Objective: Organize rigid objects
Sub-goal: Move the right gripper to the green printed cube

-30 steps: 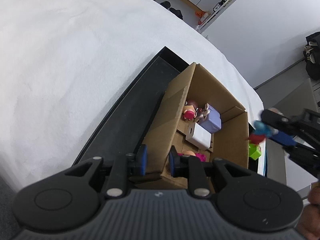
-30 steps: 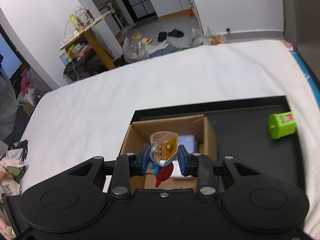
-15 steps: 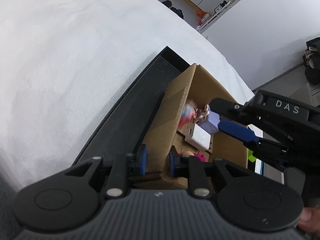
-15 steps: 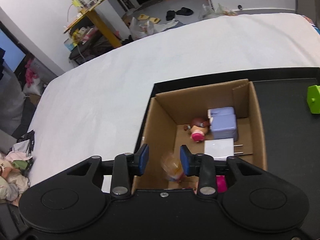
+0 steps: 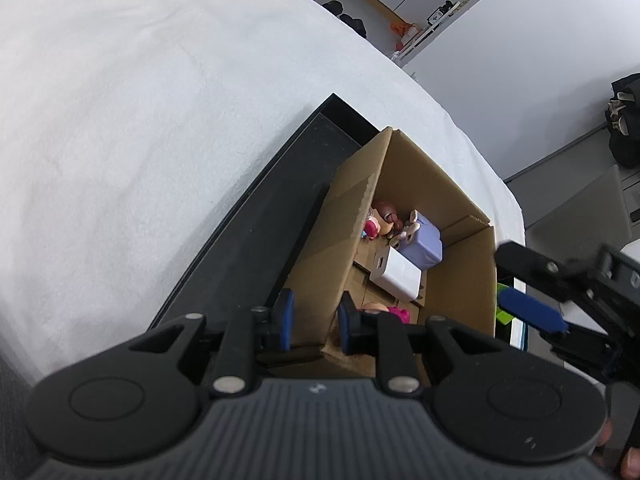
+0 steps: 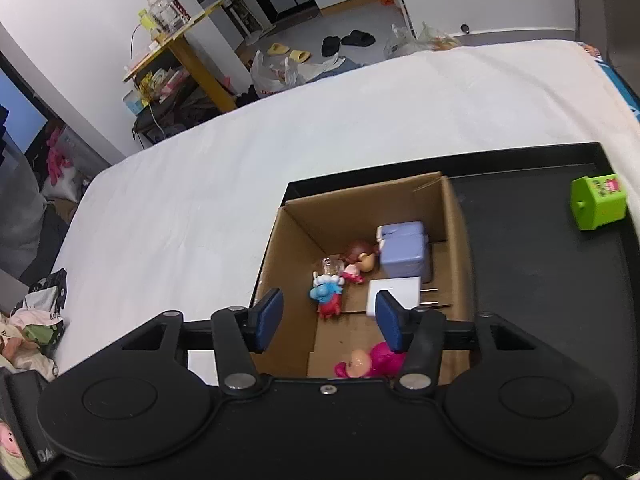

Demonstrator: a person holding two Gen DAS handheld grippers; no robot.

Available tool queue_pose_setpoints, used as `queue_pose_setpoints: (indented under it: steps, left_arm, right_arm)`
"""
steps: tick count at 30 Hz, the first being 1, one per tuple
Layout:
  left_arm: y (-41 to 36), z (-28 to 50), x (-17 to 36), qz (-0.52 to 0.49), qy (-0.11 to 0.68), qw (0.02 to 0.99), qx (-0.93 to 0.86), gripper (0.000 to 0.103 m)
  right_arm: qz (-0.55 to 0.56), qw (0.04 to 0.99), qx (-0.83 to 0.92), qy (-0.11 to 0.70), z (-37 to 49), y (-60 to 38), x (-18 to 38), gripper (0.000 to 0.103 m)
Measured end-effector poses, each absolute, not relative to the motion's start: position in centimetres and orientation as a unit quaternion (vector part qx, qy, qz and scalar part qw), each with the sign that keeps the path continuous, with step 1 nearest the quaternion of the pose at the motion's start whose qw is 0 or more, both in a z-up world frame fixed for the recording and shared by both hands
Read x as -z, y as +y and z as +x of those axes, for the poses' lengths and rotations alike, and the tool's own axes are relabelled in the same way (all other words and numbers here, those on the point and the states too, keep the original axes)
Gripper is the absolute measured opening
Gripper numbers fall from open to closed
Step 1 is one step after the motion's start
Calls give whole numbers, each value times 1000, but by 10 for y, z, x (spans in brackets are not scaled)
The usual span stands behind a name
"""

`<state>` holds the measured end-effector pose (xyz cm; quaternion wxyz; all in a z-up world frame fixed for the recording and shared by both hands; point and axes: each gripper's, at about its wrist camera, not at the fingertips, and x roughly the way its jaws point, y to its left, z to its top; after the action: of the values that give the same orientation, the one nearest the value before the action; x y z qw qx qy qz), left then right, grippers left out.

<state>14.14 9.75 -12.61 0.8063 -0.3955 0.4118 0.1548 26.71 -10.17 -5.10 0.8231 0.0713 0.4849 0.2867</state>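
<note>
An open cardboard box [image 6: 276, 248] [image 5: 320, 256] stands on a black tray [image 6: 528, 280]. Inside lie a blue-and-red figure toy [image 6: 326, 296], a brown-haired doll [image 6: 360, 258], a lavender block [image 6: 402, 252] [image 5: 424, 242], a white charger [image 6: 394, 296] [image 5: 396, 274] and a pink doll [image 6: 372, 362]. My left gripper [image 5: 314, 326] is shut on the box's near wall. My right gripper [image 6: 328, 322] is open and empty above the box's near side. A green cube [image 6: 598, 202] sits on the tray at the far right.
The tray rests on a white cloth-covered table [image 6: 240, 168]. The tray's raised rim [image 5: 248, 204] runs along the box's left side. Beyond the table are a yellow side table [image 6: 180, 44], bags and shoes on the floor.
My right gripper carried the blue-and-red figure toy over the box, opened and dropped it; the toy now lies inside. The left gripper has kept its hold on the box wall.
</note>
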Motion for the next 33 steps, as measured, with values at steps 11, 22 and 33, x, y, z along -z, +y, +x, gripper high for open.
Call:
queue_pose_setpoints:
  steps: [11, 22, 33]
  left_arm:
    - [97, 143, 124, -393, 416, 805, -159, 21]
    - [92, 144, 121, -386, 417, 805, -169, 21]
    - [90, 142, 120, -383, 414, 806, -181, 21]
  right_arm:
    - [77, 838, -260, 473, 271, -140, 48, 65]
    - [78, 858, -237, 449, 281, -177, 43, 82]
    - [65, 870, -203, 445, 298, -214, 54, 84]
